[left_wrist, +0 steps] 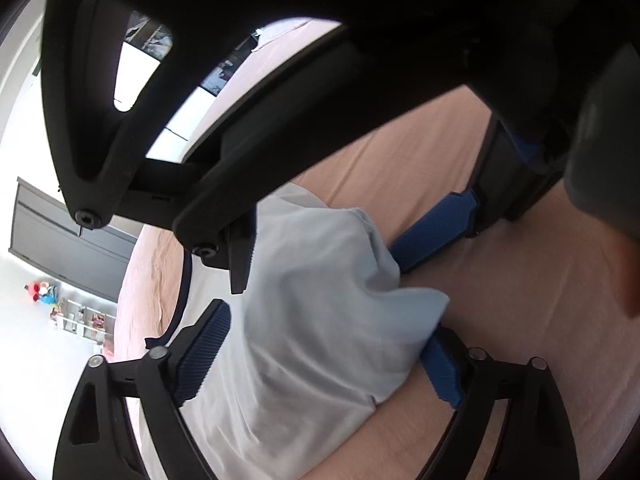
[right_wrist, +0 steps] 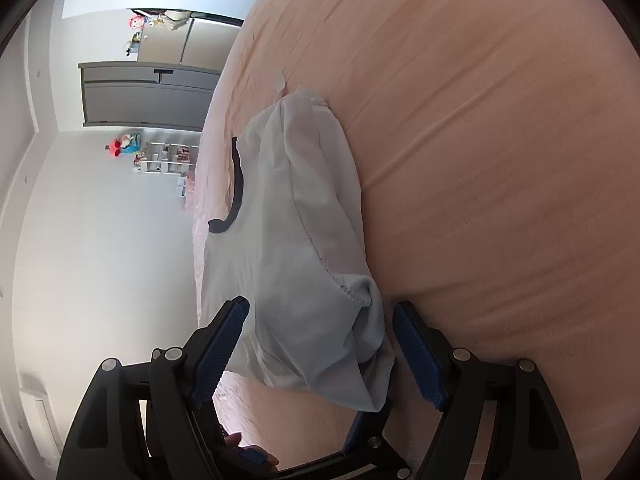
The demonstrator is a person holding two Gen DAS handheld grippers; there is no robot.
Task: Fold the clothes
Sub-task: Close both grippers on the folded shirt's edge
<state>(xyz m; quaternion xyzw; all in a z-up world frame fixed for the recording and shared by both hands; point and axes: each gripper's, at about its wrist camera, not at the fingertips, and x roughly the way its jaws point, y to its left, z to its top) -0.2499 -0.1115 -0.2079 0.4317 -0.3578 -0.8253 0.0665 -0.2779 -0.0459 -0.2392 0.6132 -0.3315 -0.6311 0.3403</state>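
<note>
Both grippers, left gripper [left_wrist: 320, 356] and right gripper [right_wrist: 320, 348], stand apart astride the pale garment [right_wrist: 304, 240] on the bed [right_wrist: 500, 160], lower centre; fold laid, next needs flattening.

The left gripper [left_wrist: 316, 360], black-framed with blue ribbed pads, reaches in from six o'clock of its own view, jaws spread wide, one pad at seven o'clock and the other at five. The right gripper [right_wrist: 320, 352], of the same build, likewise enters its view from six o'clock with jaws apart; its black frame fills the left view from ten to two o'clock. Fingertips [right_wrist: 236, 440] of a hand show at six o'clock.
</note>
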